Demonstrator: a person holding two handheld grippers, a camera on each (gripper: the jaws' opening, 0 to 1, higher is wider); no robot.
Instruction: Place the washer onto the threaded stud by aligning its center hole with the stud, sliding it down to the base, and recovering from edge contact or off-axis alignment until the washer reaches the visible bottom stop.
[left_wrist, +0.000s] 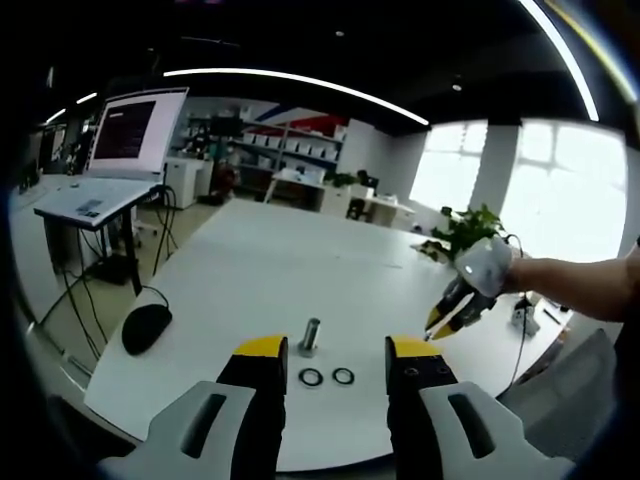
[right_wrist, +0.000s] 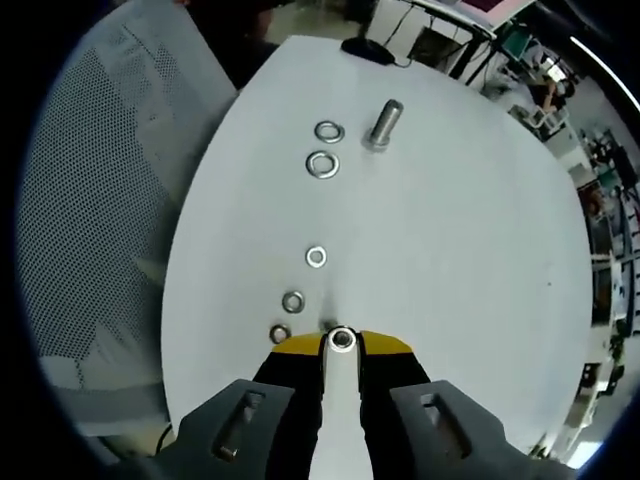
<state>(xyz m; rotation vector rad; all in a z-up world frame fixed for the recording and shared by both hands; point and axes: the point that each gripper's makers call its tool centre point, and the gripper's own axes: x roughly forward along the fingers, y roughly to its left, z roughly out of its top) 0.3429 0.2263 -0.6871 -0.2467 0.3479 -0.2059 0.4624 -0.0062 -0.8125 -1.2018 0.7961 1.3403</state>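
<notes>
White table (right_wrist: 450, 250); silver-grey stud (right_wrist: 384, 124); silver washers (right_wrist: 323, 163); black mouse (left_wrist: 146, 327) at left; yellow-tipped black gripper (left_wrist: 338, 358); grey dotted mesh chair (right_wrist: 110, 180) at left.

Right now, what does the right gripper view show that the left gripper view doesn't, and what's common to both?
Right gripper view: a washer pinched at the tips of the right gripper, three loose washers in a row just ahead of it, and a mesh chair back.

Left gripper view: the left gripper with jaws apart and nothing between them, a monitor on a stand, a potted plant, windows.

Both: the white table, the upright threaded stud, two washers beside it, a black mouse.
</notes>
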